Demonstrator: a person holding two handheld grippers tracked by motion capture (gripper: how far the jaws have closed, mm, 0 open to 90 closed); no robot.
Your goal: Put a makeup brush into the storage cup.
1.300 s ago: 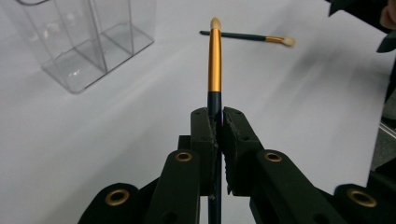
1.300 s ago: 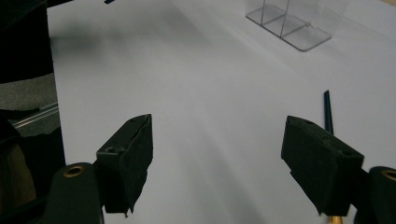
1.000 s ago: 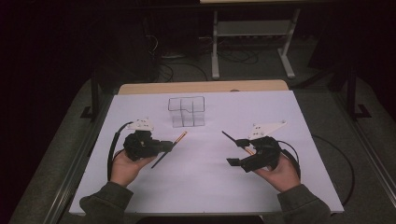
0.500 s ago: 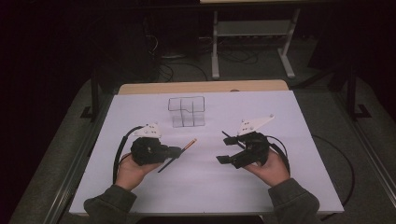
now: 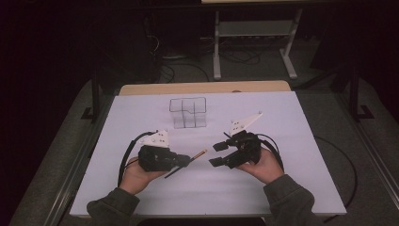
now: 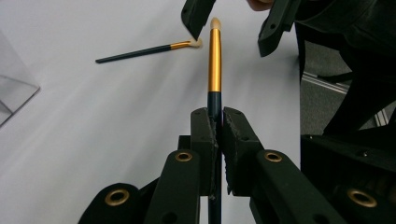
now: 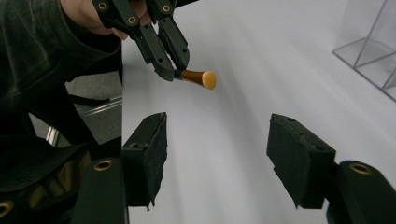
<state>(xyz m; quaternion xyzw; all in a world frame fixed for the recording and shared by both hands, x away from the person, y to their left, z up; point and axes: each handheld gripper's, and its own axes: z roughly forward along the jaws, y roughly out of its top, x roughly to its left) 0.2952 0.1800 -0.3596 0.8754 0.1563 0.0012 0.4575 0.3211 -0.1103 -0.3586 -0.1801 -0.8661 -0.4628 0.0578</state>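
My left gripper [image 5: 185,160] [image 6: 218,119] is shut on the dark handle of a makeup brush [image 6: 214,60] with a gold ferrule and a pale tip. The brush [image 5: 200,154] points right, toward my right gripper [image 5: 214,154] [image 7: 224,158]. That gripper's jaws stand apart and have just been closing; nothing is between them. The brush tip [image 7: 206,79] hangs a little short of their gap. A second brush [image 6: 140,50] lies flat on the white table sheet [image 5: 141,117], beyond the held one.
A clear plastic organiser [image 5: 188,112] [image 7: 369,51] with several compartments stands at the far middle of the sheet. A wooden table edge [image 5: 202,87] shows behind it. Cables trail from both grippers. A metal stand [image 5: 254,33] is on the floor beyond.
Both hands have moved inward toward each other, bringing the brush tip close to the right gripper. The right gripper's jaws have narrowed. The left grip on the brush is unchanged.
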